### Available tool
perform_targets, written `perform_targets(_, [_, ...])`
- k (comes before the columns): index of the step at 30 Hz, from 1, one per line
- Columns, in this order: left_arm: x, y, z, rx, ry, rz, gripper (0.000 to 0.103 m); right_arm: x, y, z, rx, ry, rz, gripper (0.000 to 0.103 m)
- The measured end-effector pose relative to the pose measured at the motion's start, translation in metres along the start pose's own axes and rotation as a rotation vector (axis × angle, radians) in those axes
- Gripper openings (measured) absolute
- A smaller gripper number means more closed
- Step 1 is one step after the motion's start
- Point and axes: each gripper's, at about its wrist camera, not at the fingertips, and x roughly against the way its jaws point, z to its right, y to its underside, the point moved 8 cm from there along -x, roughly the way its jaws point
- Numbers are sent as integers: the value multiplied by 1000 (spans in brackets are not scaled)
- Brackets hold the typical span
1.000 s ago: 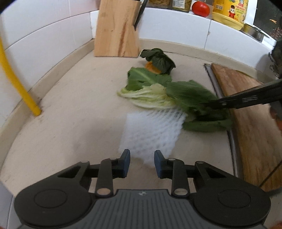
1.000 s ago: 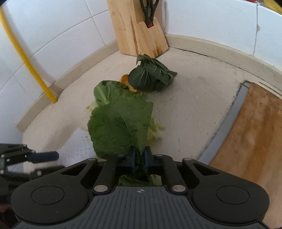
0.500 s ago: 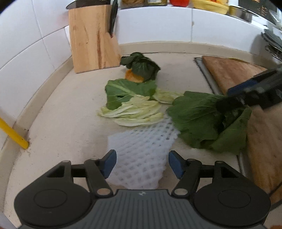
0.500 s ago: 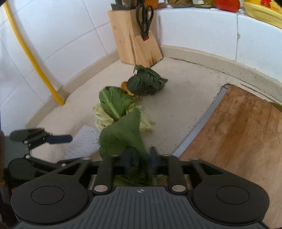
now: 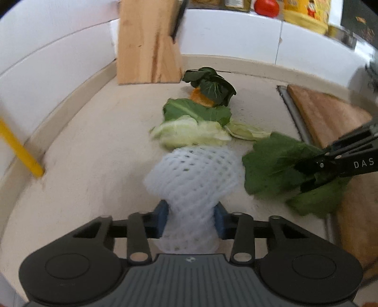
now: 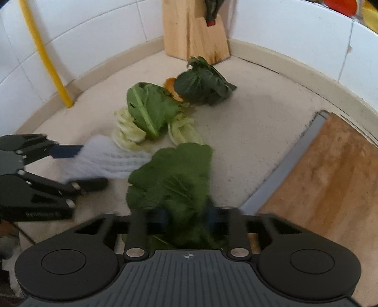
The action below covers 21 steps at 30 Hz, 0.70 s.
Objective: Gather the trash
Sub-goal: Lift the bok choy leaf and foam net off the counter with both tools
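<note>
My left gripper (image 5: 191, 218) is shut on a white foam fruit net (image 5: 193, 174), bunched between its blue pads and raised off the counter. It also shows at the left of the right wrist view (image 6: 78, 163), with the net (image 6: 106, 160) in it. My right gripper (image 6: 186, 217) holds a large dark green leaf (image 6: 174, 179), though its pads look spread and blurred. In the left wrist view the right gripper (image 5: 316, 172) and its leaf (image 5: 278, 165) are at the right. More scraps lie behind: pale cabbage leaves (image 5: 191, 133), a green leaf (image 5: 196, 111), an orange peel (image 5: 200, 98), a dark leaf bundle (image 5: 212, 85).
A wooden knife block (image 5: 146, 44) stands in the back corner. A wooden cutting board (image 6: 330, 179) lies to the right over a metal sink rim (image 6: 290, 153). A yellow pipe (image 6: 45, 56) runs down the left wall. Jars and a tomato (image 5: 267, 7) sit on the back ledge.
My left gripper opened wide, then closed on the foam net and lifted it. My right gripper dragged the big leaf right and back toward the cutting board; its pads now look wider apart.
</note>
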Motion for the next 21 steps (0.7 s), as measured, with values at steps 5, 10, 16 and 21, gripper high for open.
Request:
perform_targets(5, [33, 18, -9, 48, 8, 10, 33, 22, 8, -12, -71, -111, 15, 13])
perform_targets(10, [45, 28, -13, 3, -42, 31, 58, 19, 16, -42, -49, -197, -6, 21])
perform_targets(16, [35, 24, -17, 24, -46, 44, 66, 23, 15, -53, 65, -126, 30, 85])
perform_targets(21, [26, 18, -13, 22, -41, 55, 67, 17, 14, -56, 107, -107, 13, 86])
